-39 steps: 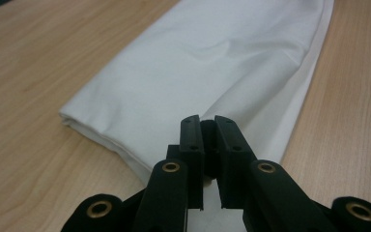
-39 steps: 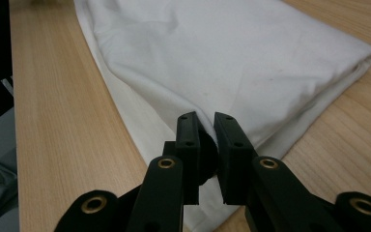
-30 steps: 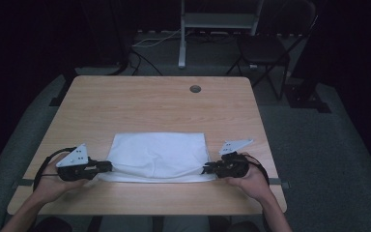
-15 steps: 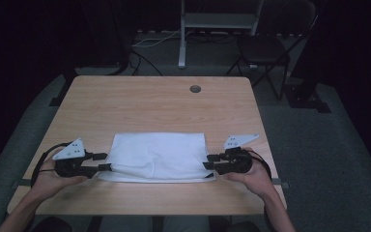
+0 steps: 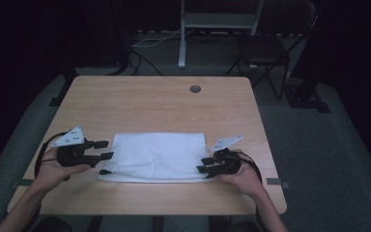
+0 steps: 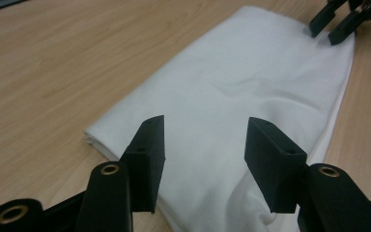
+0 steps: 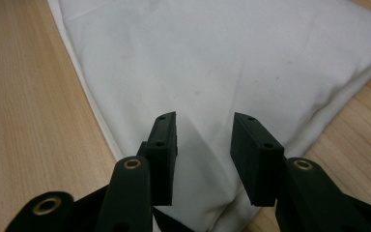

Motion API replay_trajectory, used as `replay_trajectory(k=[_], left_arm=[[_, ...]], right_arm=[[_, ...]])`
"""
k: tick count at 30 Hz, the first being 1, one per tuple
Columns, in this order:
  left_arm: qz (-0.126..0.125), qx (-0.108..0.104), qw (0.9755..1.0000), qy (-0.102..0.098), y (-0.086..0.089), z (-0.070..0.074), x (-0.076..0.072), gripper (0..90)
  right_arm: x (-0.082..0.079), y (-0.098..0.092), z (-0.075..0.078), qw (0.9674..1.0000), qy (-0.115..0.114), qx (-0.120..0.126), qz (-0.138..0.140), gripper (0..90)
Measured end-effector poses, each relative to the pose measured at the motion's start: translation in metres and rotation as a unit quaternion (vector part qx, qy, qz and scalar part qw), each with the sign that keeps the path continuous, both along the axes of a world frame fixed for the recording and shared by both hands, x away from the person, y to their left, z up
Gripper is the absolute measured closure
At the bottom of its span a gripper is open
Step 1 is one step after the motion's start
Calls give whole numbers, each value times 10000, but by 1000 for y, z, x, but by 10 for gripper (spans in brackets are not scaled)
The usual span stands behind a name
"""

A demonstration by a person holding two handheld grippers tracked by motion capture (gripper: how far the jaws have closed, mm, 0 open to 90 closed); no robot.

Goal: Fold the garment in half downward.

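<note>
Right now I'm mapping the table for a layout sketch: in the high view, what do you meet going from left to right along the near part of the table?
Left gripper, jaws open → folded white cloth → right gripper, jaws open, at the cloth's right end → bare table edge.

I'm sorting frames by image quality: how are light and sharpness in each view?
High view: dim, room behind the table nearly black, white cloth brightest, slightly soft. Left gripper view: evenly lit, cloth folds sharp, near jaws of the left hand-held gripper a bit soft. Right gripper view: even light, faint specks on the cloth readable, no glare.
</note>
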State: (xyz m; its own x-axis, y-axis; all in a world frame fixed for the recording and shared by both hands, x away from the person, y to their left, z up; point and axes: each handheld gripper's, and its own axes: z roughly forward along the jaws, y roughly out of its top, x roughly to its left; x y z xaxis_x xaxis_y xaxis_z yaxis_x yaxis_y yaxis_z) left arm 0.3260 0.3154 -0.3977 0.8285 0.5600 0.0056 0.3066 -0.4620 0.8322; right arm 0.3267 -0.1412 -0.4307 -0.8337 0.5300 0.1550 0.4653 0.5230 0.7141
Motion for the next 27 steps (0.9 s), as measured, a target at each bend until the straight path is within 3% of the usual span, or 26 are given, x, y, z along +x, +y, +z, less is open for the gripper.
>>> replay_trajectory(k=[3,7,13,16,19,27], left_arm=[[0,292,9996,29,-13,-9,0,479],[62,579,9982,-140,-26,-17,-1,495],[19,858,9963,-87,-28,-29,-8,481],[64,935,9956,-60,-24,-35,-11,480],[111,805,9967,-24,-18,-38,-12,480],[151,780,9968,-9,-12,-39,-13,478]], right_arm=[[-1,1,-1,10000,-38,-24,-18,606],[-3,2,-1,9998,-150,-123,14,596],[-8,0,-4,9997,-207,-113,-58,591],[-9,-3,-5,9997,-194,-86,-102,591],[-9,-4,-6,9997,-220,-40,-106,591],[-13,-6,-6,9994,-289,-92,-136,591]])
